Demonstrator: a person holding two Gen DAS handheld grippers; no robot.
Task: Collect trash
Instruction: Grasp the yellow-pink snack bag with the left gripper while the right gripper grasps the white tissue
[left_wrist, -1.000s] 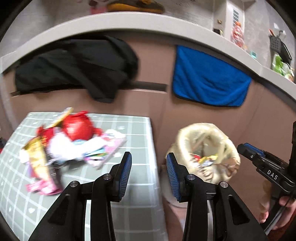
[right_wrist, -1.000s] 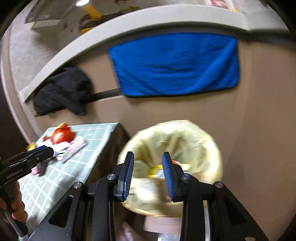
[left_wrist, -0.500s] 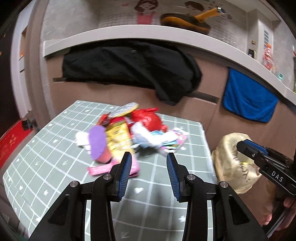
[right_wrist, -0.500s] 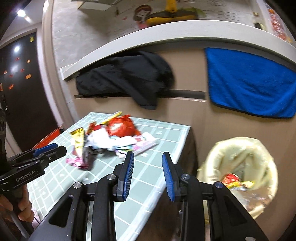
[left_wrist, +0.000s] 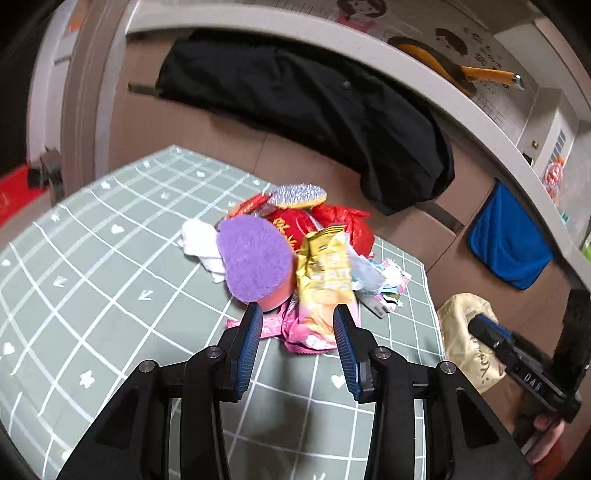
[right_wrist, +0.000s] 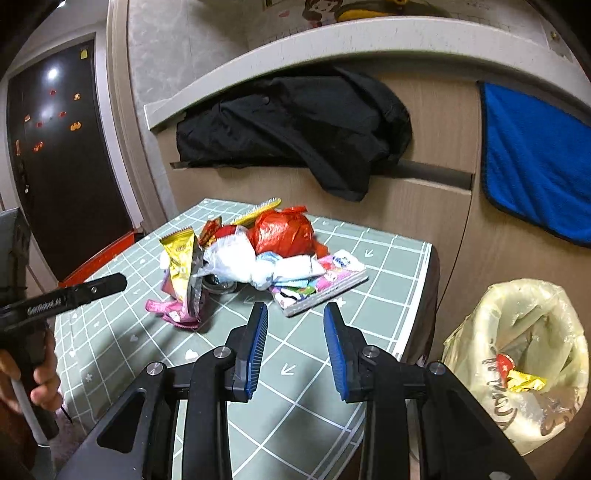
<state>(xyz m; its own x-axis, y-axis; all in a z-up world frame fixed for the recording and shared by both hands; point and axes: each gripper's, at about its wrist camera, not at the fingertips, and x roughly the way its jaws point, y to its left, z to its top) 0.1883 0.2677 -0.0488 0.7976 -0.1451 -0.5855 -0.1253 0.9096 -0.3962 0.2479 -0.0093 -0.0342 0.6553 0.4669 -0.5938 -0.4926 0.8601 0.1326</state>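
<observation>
Free room: table (right_wrist: 332, 369) bare on near side, btw the tongs and the trash pile (left_wrist: 295, 258); also bare to far left of pile and along rt edge.
Obstacles: pile heaped mid-table, yellow chip bag (left_wrist: 325, 280) and purple sponge (left_wrist: 255, 258) foremost, just ahead of left tongs (left_wrist: 297, 336). Right tongs (right_wrist: 295, 343) over bare cloth.
Behind: cabinet wall w/ black jacket (right_wrist: 295, 125) hanging near pile, gap unclear.
Rt of table: bin w/ yellow bag (right_wrist: 517, 362), mouth open from above.

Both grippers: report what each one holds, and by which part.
Nothing is held. The left gripper and right gripper both stand open and empty, short of the trash pile.
</observation>
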